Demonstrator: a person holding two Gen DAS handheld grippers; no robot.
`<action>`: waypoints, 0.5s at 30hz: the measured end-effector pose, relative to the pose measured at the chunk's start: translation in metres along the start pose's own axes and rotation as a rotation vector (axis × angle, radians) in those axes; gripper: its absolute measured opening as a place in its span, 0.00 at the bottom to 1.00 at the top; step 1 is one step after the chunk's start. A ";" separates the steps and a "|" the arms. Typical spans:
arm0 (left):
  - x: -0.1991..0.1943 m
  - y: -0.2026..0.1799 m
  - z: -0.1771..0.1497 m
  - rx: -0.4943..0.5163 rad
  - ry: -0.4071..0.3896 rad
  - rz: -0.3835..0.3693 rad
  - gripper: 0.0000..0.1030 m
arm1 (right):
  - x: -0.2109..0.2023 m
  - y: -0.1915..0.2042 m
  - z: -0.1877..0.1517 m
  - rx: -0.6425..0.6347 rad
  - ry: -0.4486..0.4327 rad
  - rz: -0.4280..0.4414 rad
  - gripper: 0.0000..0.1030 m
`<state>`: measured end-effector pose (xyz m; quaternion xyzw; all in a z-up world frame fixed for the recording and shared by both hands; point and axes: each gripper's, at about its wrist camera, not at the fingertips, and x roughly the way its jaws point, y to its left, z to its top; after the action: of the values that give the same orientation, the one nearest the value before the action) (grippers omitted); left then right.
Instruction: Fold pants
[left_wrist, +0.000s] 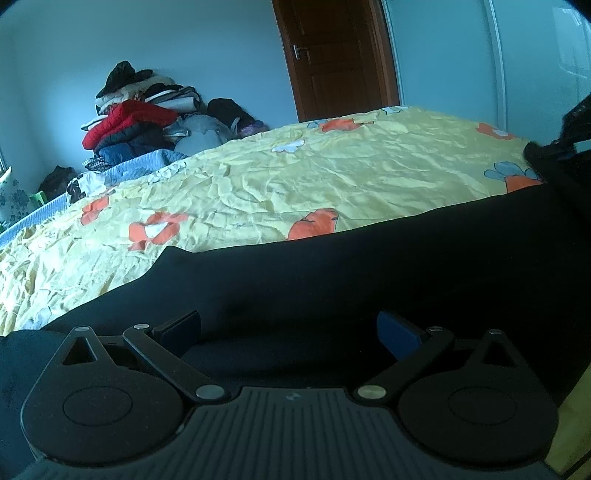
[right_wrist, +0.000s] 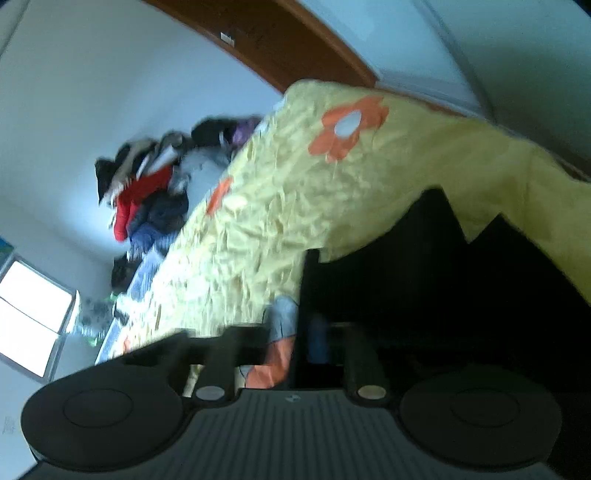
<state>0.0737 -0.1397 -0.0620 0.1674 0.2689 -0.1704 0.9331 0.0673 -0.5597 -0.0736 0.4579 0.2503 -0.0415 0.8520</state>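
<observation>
The black pants (left_wrist: 369, 266) lie stretched across the yellow flowered bedsheet (left_wrist: 295, 177). My left gripper (left_wrist: 288, 332) is open and low over them, its fingers (left_wrist: 177, 332) wide apart with flat black cloth between them and neither pad pressing on it. The right wrist view is blurred and rolled to one side. There the pants (right_wrist: 443, 295) fill the lower right, and their left edge runs down into my right gripper (right_wrist: 308, 339), which is shut on that edge. The blue pad (right_wrist: 318, 343) shows against the dark cloth.
A pile of clothes (left_wrist: 136, 125), with a red jacket in it, is heaped at the far side of the bed against the wall. Behind the bed are a brown door (left_wrist: 340, 55) and a white wardrobe (left_wrist: 535, 55). A bright window (right_wrist: 29, 317) is at the left.
</observation>
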 end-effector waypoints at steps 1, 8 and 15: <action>0.000 0.001 0.000 -0.005 0.002 -0.004 1.00 | -0.009 0.003 -0.003 -0.025 -0.050 -0.012 0.04; 0.001 0.003 0.001 -0.020 0.012 -0.014 1.00 | -0.114 0.008 -0.037 -0.176 -0.307 -0.199 0.04; 0.000 0.003 0.005 -0.006 0.043 -0.017 0.99 | -0.140 -0.040 -0.060 -0.089 -0.230 -0.410 0.12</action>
<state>0.0773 -0.1387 -0.0577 0.1662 0.2910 -0.1737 0.9260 -0.0895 -0.5572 -0.0664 0.3516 0.2409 -0.2545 0.8681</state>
